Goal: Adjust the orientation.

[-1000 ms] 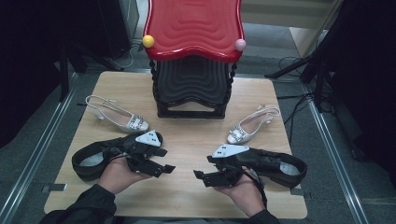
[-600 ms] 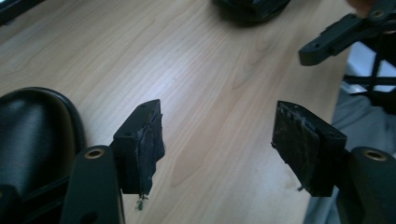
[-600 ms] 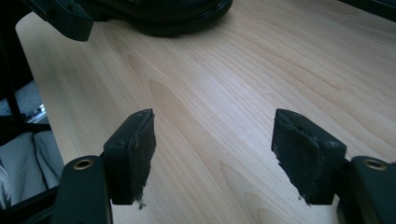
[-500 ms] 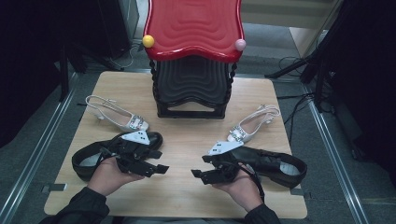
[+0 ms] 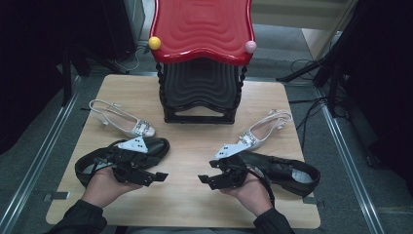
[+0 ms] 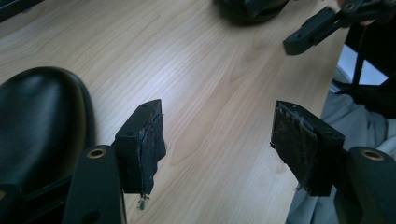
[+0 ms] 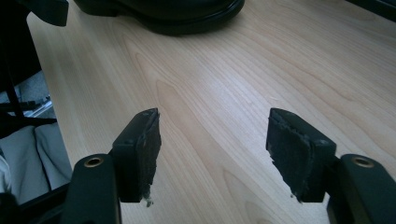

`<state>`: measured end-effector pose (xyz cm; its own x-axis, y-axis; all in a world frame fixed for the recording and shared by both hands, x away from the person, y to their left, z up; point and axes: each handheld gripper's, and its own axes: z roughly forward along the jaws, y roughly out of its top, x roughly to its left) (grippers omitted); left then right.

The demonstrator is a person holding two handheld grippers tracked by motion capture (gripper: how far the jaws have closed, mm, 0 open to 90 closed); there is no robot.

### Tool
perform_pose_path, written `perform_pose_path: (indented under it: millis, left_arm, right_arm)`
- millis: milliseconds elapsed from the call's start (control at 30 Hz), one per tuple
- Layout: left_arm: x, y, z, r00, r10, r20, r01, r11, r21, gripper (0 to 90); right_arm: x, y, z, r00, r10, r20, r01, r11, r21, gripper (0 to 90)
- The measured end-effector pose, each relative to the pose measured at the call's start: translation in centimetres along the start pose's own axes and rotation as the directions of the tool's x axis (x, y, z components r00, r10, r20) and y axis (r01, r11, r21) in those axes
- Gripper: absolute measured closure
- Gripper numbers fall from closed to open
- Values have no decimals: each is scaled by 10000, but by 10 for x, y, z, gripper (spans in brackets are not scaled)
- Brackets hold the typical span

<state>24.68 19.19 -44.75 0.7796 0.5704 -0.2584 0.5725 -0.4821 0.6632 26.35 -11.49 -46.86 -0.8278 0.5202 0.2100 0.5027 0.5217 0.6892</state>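
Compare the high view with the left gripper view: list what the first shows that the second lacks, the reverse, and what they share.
High view only: the red-topped black rack, two white slingback shoes, the right black shoe, and both hands.

Left gripper view only: a close look at the left claw, its jaws wide apart with worn pads and nothing between them.

Both: the wooden table, the left black shoe beside the left claw, and the right claw, seen farther off in the left gripper view.
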Motion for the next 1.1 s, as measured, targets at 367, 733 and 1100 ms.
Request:
perform_pose_path:
  millis: [367,733,1100]
  left_arm:
    - [12,-8,-17,9989,-179,-444,180,9998,24,348]
    - [22,-15,-39,9948,-395,-940,383,9992,-144,365]
    - [31,-26,-60,9881,-851,-1284,812,9961,-357,405]
  right_arm:
    - [1,-1,2,9998,-182,-19,182,9997,130,363]
    - [0,-1,4,9998,-198,34,197,9996,212,346]
    - [-1,0,5,9996,-296,-41,297,9993,205,351]
